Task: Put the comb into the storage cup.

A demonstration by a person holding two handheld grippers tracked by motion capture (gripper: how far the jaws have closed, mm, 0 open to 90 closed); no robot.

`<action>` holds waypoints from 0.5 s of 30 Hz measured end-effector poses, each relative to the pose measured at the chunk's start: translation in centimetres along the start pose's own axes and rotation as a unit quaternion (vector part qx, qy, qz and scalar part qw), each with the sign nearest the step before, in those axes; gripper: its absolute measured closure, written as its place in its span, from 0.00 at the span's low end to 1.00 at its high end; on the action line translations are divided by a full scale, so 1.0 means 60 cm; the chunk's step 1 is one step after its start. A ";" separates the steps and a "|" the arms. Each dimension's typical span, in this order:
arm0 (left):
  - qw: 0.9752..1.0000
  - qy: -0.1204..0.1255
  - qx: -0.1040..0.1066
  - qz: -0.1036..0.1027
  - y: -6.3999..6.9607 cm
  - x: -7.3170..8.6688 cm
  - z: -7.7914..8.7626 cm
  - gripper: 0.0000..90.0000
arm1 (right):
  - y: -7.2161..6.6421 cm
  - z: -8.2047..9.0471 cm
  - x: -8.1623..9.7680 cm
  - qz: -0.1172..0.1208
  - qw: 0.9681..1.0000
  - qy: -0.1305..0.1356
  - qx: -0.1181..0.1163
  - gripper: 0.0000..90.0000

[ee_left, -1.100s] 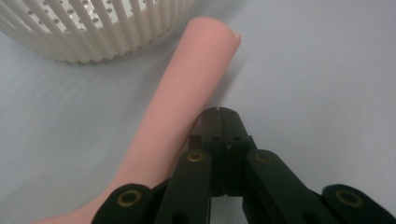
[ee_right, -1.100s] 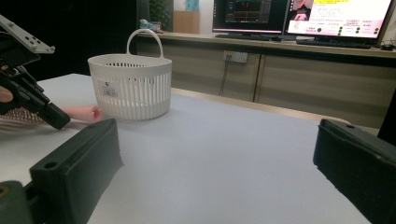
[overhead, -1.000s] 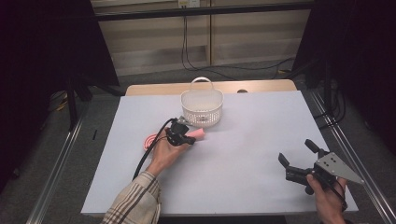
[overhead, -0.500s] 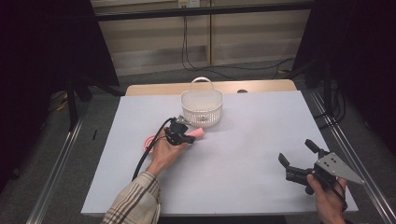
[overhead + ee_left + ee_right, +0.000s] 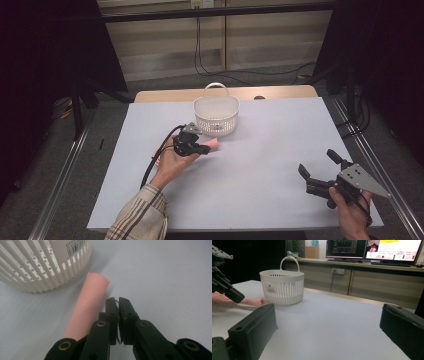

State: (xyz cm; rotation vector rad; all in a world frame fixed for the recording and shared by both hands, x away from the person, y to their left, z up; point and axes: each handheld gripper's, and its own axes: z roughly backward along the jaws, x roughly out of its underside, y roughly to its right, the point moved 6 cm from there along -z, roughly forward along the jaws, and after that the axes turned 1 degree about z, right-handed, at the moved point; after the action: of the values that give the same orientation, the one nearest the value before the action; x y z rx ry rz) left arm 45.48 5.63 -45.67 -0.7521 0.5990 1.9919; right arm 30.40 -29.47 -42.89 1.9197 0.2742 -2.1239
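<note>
A pink roll [image 5: 214, 145] lies on the white table just in front of the white slatted basket [image 5: 216, 116]. My left gripper [image 5: 206, 149] is low over the table, its tips beside the roll. In the left gripper view the roll [image 5: 87, 307] lies along the left side of the left gripper [image 5: 117, 300]. Its jaws have just been opening a hair and stand almost together, with no roll between them. The basket wall [image 5: 37, 265] is just beyond. My right gripper [image 5: 317, 162] rests open at the table's near right, with nothing inside the right gripper [image 5: 328, 315]. It faces the basket [image 5: 282, 287].
The white table top [image 5: 270, 150] spreads between the two hands. A wooden edge [image 5: 280, 93] runs behind the basket. Metal rails [image 5: 60, 190] flank the table. A black cable [image 5: 160, 155] trails from the left gripper. Monitors [image 5: 394, 250] stand on a counter beyond.
</note>
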 end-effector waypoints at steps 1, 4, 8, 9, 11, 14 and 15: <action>1.000 0.002 0.001 0.000 -0.001 0.000 0.004 0.94 | 0.000 0.000 0.000 0.000 1.000 0.001 0.000 0.00; 1.000 0.016 0.004 0.001 -0.004 -0.002 0.017 0.91 | 0.000 -0.001 0.000 0.000 1.000 0.001 0.001 0.00; 1.000 0.031 -0.002 -0.004 -0.010 -0.003 0.038 0.85 | 0.000 -0.001 0.000 0.001 1.000 0.000 0.002 0.00; 0.999 0.033 -0.005 -0.007 -0.011 -0.004 0.041 0.82 | 0.000 -0.001 0.000 0.001 1.000 0.000 0.002 0.00; 0.999 0.036 -0.013 -0.013 -0.014 -0.003 0.049 0.77 | 0.000 -0.001 0.000 0.000 1.000 0.001 0.001 0.00; 0.999 0.046 -0.019 -0.010 -0.015 -0.004 0.056 0.70 | 0.000 -0.001 0.000 0.001 1.000 0.001 0.001 0.00; 0.999 0.046 -0.019 -0.012 -0.015 -0.004 0.057 0.67 | 0.000 -0.001 0.000 0.001 1.000 0.001 0.001 0.00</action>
State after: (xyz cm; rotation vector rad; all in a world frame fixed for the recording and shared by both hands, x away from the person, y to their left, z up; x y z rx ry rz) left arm 45.45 8.21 -43.21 -0.8739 0.6032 1.9597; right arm 30.43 -29.44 -42.90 1.9213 0.2721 -2.1227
